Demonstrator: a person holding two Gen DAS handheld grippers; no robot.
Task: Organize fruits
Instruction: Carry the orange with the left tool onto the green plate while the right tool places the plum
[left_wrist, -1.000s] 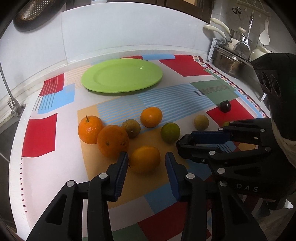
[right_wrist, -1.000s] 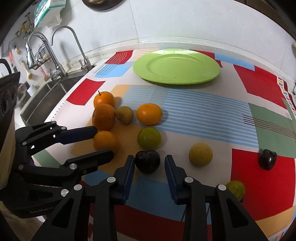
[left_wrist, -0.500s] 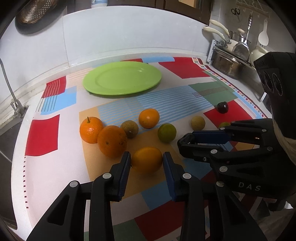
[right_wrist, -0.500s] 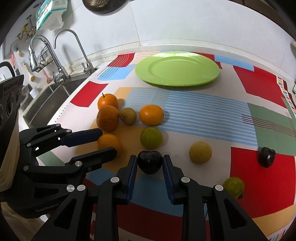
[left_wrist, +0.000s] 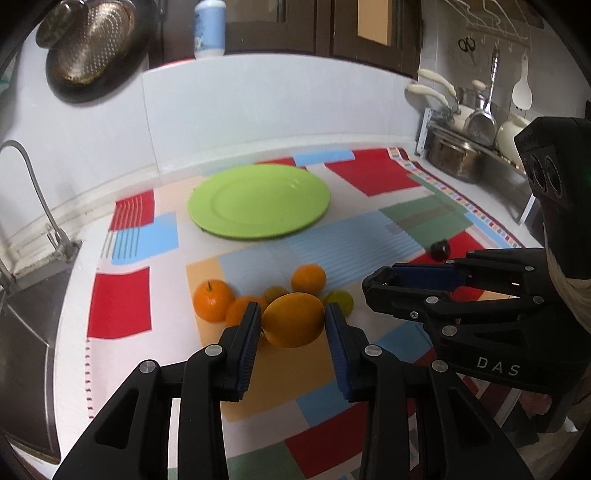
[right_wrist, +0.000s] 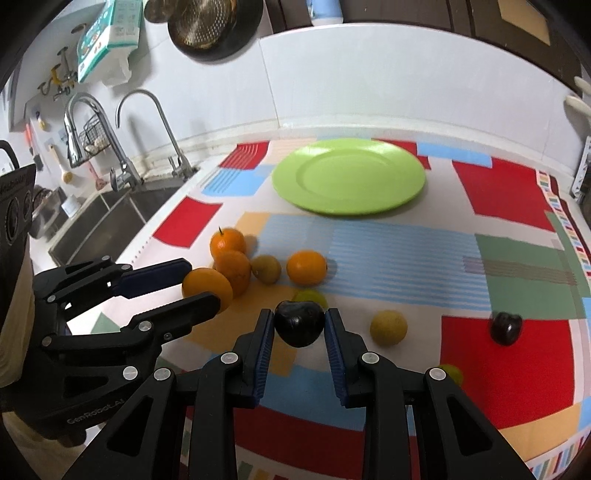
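My left gripper is shut on an orange and holds it above the patterned mat. In the right wrist view that same orange shows between the left gripper's fingers. A dark plum is lifted off the mat, with my right gripper shut on it. The green plate lies bare at the back of the mat. On the mat sit oranges, a brownish fruit, a green fruit, a yellow fruit and a second plum.
A sink with two taps borders the mat on the left. Pots and ladles on a rack stand at the right. A white backsplash runs behind the plate. A small green fruit lies near the front right.
Both grippers closed, the left on the orange and the right on the dark plum. Both then rose, lifting the fruits off the mat.
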